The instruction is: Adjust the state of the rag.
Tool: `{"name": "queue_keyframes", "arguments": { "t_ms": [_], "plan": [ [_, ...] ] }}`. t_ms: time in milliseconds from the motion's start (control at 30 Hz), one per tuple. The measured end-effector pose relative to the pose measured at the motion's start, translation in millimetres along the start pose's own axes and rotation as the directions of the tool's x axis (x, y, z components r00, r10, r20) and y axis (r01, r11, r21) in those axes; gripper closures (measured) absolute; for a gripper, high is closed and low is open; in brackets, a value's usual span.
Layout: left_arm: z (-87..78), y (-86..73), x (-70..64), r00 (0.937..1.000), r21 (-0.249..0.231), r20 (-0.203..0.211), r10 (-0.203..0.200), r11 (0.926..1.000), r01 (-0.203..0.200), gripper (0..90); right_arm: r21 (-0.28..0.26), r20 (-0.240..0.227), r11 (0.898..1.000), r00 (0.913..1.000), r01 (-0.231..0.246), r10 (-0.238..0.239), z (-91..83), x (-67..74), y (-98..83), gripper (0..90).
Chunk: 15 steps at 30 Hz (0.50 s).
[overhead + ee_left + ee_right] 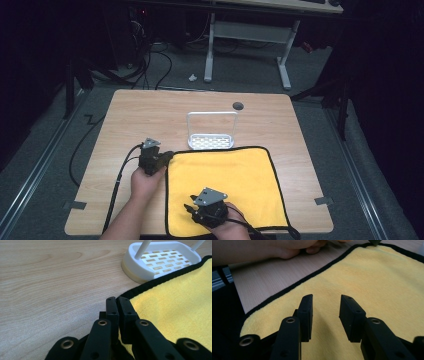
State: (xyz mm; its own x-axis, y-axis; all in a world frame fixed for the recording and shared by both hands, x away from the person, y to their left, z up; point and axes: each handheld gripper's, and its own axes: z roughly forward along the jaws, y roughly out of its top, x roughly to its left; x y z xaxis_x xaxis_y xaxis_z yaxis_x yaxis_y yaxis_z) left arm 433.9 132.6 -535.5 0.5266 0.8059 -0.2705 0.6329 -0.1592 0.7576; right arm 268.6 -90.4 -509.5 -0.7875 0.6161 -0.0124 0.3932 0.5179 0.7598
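A yellow cloth (225, 185) with a black hem lies flat on the near right part of the wooden table (150, 115). My left gripper (167, 156) sits at the cloth's far left corner. In the left gripper view its jaws (117, 301) are pressed together on that corner of the cloth (175, 310), and a sliver of yellow shows between them lower down. My right gripper (189, 209) hovers low over the cloth's near left part. In the right gripper view its jaws (325, 301) stand apart with nothing between them, just above the cloth (367, 272).
A white slotted dish with a wire hoop handle (211, 141) stands just beyond the cloth's far edge, close to the left gripper (160, 260). A dark round grommet (238, 105) sits farther back. The person's left hand (287, 248) rests on the table beside the cloth.
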Motion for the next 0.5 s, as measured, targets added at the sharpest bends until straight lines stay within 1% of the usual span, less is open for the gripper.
{"name": "queue_keyframes", "arguments": {
  "t_ms": [200, 267, 367, 500],
  "plan": [
    [-0.9, -0.2, 1.2, 0.9999, -0.009, 0.008, -0.007, 0.9999, 0.007, 87.4, 0.012, -0.033, 0.999, 0.9988, 0.036, -0.036, 16.3, 14.6, 9.3, 62.3],
    [-1.4, -0.4, 1.6, 0.9999, -0.012, 0.009, -0.011, 0.9999, 0.011, 87.3, 0.024, -0.041, 0.999, 0.9981, 0.047, -0.046, 21.9, 18.5, 11.7, 62.3],
    [-1.9, -0.5, 1.8, 0.9999, -0.018, 0.009, -0.014, 0.9997, 0.014, 87.4, 0.022, -0.066, 0.999, 0.9970, 0.042, -0.040, 29.4, 22.7, 14.3, 61.5],
    [-1.9, -0.5, 2.4, 0.9997, -0.017, 0.014, -0.019, 0.9997, 0.020, 87.3, 0.032, -0.083, 0.999, 0.9961, 0.032, -0.029, 37.0, 26.3, 16.2, 58.5]
  ]
}}
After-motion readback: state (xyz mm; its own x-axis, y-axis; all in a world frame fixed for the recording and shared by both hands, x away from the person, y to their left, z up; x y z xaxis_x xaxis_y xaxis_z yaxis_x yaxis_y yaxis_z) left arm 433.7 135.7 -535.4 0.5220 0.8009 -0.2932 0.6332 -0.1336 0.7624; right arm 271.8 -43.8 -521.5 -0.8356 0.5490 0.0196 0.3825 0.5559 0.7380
